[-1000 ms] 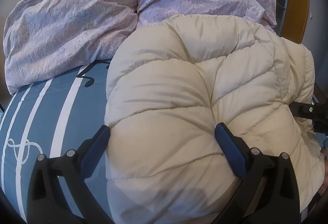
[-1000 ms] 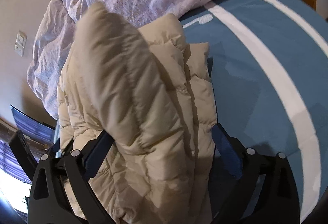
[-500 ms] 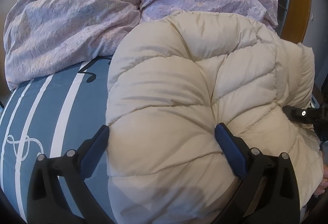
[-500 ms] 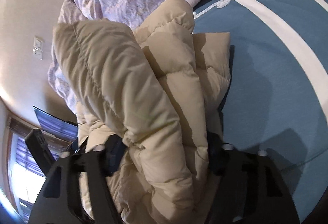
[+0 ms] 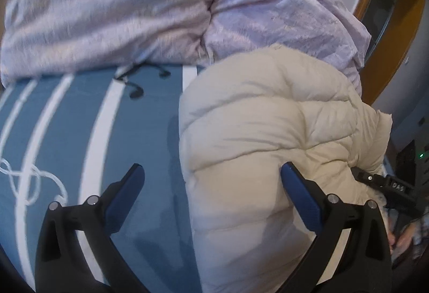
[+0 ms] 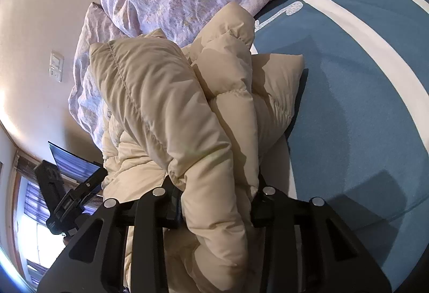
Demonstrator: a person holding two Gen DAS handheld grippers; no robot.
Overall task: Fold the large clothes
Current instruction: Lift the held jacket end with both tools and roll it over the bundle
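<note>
The left gripper (image 5: 209,185) stands wide open and grips nothing; its right finger (image 5: 300,196) sits against the side of the cream down jacket (image 5: 254,132), its left over the blue striped bedsheet (image 5: 150,121). The jacket is already bundled into several puffy layers on the bed, just in front of the lilac duvet (image 5: 134,6). The right gripper (image 6: 214,201) is clamped tight on a thick fold of it, so the folding looks well advanced, with this last held layer seemingly not yet laid flat.
</note>
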